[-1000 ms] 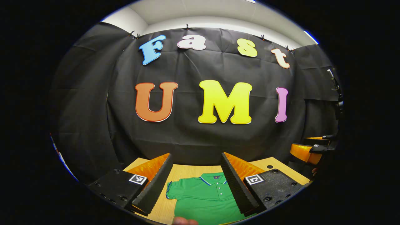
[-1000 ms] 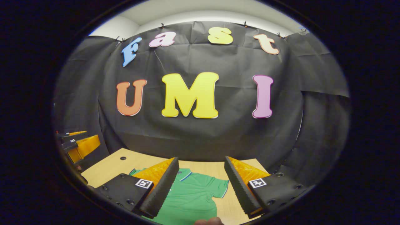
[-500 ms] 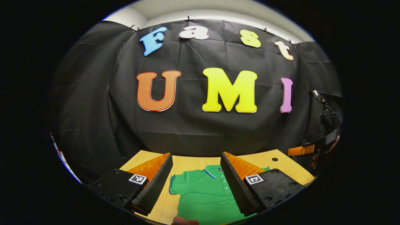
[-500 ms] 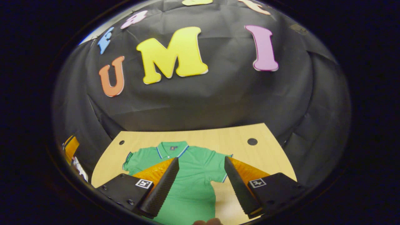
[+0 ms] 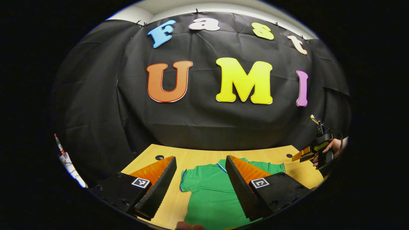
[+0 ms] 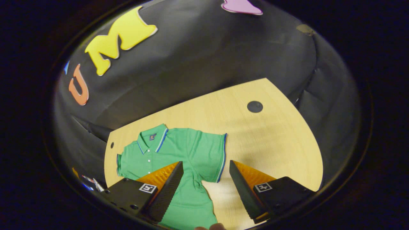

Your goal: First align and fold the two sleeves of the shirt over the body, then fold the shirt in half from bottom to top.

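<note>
Both my grippers, left (image 5: 199, 179) and right (image 6: 206, 183), hang with fingers apart above the shirt (image 6: 179, 159), spread flat at lower centre on the table (image 6: 271, 140).

The left gripper (image 5: 200, 182) hangs above the wooden table (image 5: 204, 156) with its two fingers spread wide — nothing is between them. Below lies the green shirt (image 5: 211, 195), flat, its collar toward the black cloth wall (image 5: 96, 111). At the right edge a hand (image 5: 332, 148) holds the right gripper (image 5: 303, 156) — over the table's far corner.
</note>
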Demonstrator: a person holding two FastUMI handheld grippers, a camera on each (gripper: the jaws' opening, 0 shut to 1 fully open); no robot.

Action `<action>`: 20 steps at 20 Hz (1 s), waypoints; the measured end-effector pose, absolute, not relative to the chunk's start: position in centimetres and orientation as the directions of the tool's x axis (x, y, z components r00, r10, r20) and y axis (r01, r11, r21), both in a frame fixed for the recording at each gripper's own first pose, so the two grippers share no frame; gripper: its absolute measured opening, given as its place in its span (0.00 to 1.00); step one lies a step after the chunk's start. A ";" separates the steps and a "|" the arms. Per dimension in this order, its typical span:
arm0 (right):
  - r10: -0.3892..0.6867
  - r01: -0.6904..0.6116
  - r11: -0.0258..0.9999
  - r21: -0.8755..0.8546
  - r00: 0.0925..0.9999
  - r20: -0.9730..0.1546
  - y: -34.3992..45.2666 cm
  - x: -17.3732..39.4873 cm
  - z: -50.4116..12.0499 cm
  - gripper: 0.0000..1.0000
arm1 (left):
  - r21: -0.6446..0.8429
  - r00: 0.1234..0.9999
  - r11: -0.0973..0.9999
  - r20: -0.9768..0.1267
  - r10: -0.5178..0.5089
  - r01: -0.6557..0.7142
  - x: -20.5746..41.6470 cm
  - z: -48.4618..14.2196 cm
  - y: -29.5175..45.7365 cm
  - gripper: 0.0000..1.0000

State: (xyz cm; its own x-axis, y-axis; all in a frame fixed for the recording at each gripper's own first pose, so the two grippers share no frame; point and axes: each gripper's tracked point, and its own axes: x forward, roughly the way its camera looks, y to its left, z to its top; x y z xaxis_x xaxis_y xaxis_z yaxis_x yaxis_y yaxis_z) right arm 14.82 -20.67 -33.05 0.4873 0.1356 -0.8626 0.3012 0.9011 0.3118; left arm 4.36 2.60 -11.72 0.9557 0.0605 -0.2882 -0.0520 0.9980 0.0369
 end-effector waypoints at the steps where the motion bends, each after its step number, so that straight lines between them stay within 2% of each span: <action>1: 0.144 0.309 0.898 0.314 0.467 -0.872 -21.0 15.4 -34.3 0.94 | 0.041 0.952 0.998 -0.297 0.067 -0.057 4.4 -11.9 2.9 0.99; 5: 0.191 0.326 0.883 0.337 0.407 -0.893 -21.3 17.4 -38.1 0.95 | 0.044 0.941 0.997 -0.329 0.076 -0.066 4.3 -12.8 3.2 0.99; 6: 0.206 0.340 0.872 0.351 0.395 -0.895 -21.4 17.8 -38.7 0.92 | 0.046 0.939 0.997 -0.335 0.078 -0.067 4.2 -13.0 3.2 0.99; 10: 0.232 0.387 0.847 0.363 0.345 -0.909 -22.0 18.7 -41.1 0.95 | 0.041 0.927 0.997 -0.368 0.074 -0.063 3.8 -14.0 2.7 0.99; 11: 0.236 0.389 0.847 0.362 0.335 -0.912 -22.1 18.8 -41.4 0.89 | 0.041 0.924 0.997 -0.375 0.073 -0.062 3.6 -14.3 2.6 0.99; 12: 0.235 0.386 0.852 0.355 0.323 -0.917 -22.1 18.7 -41.8 0.95 | 0.041 0.921 0.997 -0.383 0.071 -0.060 3.6 -14.6 2.5 0.99; 13: 0.238 0.381 0.855 0.353 0.317 -0.918 -22.2 18.9 -42.1 0.95 | 0.041 0.919 0.997 -0.388 0.069 -0.058 3.6 -14.8 2.3 0.99; 15: 0.248 0.376 0.854 0.360 0.315 -0.916 -21.7 19.0 -42.4 0.91 | 0.044 0.918 0.998 -0.392 0.066 -0.053 3.6 -14.7 2.2 0.99; 16: 0.244 0.370 0.859 0.355 0.314 -0.917 -21.7 19.1 -42.7 0.80 | 0.047 0.917 0.998 -0.393 0.066 -0.052 3.6 -14.8 2.1 0.99; 17: 0.245 0.364 0.861 0.356 0.317 -0.916 -21.6 19.3 -42.8 0.87 | 0.050 0.916 0.997 -0.395 0.068 -0.052 3.5 -14.9 2.2 0.99; 20: 0.252 0.360 0.859 0.363 0.321 -0.913 -21.2 19.9 -43.2 0.87 | 0.050 0.911 0.997 -0.405 0.076 -0.061 3.4 -15.2 2.5 0.99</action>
State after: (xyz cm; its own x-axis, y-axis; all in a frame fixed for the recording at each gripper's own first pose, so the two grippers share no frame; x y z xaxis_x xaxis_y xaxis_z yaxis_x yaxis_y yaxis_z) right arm 19.89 -21.19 -43.23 0.3206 0.2516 -0.9132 0.3598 0.8595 0.3631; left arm 3.44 2.47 -15.15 0.9112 0.0757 -0.4051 -0.0606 0.9969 0.0500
